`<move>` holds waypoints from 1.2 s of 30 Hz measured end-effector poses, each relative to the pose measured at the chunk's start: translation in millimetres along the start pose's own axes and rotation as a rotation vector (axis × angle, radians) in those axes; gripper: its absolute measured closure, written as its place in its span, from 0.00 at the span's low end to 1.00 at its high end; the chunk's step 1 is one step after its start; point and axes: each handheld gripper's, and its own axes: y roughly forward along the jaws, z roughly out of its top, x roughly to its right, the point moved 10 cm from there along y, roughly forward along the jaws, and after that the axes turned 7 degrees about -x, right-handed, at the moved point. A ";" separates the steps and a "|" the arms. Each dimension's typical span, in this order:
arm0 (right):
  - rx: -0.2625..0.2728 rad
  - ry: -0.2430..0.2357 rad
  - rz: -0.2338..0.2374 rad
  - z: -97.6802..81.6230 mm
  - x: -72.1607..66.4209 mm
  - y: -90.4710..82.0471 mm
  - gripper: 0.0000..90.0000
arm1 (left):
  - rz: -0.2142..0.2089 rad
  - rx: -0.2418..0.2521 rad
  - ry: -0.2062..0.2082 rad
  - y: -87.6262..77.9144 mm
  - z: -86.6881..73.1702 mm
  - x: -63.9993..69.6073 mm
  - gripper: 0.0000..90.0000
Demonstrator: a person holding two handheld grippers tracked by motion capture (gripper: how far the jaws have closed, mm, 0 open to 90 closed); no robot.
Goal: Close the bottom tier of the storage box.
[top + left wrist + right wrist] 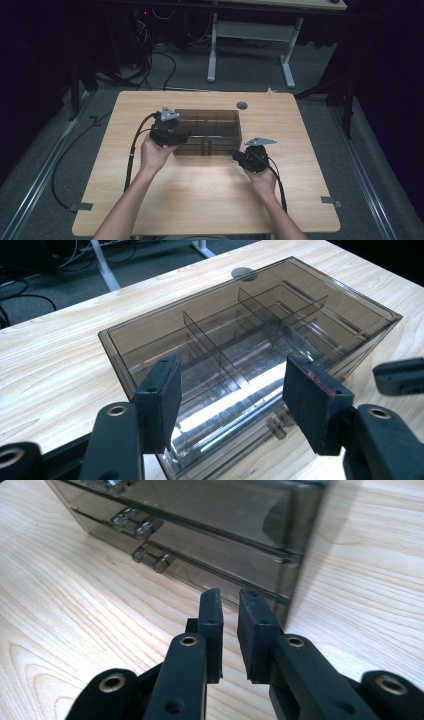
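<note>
A smoky see-through drawer box (pixel 207 131) with inner dividers stands on the wooden table (pixel 200 200). My left gripper (pixel 184 136) is at the box's front left corner. In the left gripper view it (pixel 232 395) is open, its pads apart above the box (pixel 250 325) without pressing on it. My right gripper (pixel 236 155) sits low at the box's front right corner. In the right gripper view it (pixel 230 625) stands slightly open, a narrow empty gap between the pads, pointing at the box (pixel 210 515) and its small clear drawer knobs (pixel 150 557).
A grey cable grommet (pixel 242 105) sits in the tabletop behind the box. Tape tabs mark the front corners (pixel 80 206) (pixel 331 201). Cables trail from both grippers off the table's left and front. A white desk frame (pixel 215 50) stands on the floor beyond.
</note>
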 end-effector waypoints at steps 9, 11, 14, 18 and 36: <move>-0.018 -0.001 -0.003 -10.4 5.0 -6.9 0.86 | 0.009 0.017 -0.044 -15.9 -0.4 -12.9 0.45; -0.010 -0.006 -0.008 -11.9 6.4 -10.1 0.86 | 0.021 0.016 -0.037 -19.1 -2.4 -16.7 0.45; -0.008 -0.002 -0.010 -13.3 6.7 -12.7 0.85 | 0.050 0.020 -0.031 -24.5 -7.9 -23.7 0.45; 0.001 -0.008 -0.018 -16.9 9.6 -14.9 0.85 | 0.059 0.039 -0.036 -32.7 -12.4 -32.3 0.44; 0.042 0.009 -0.049 -20.4 22.1 -37.3 0.83 | 0.093 0.063 -0.089 -58.6 -25.6 -53.6 0.40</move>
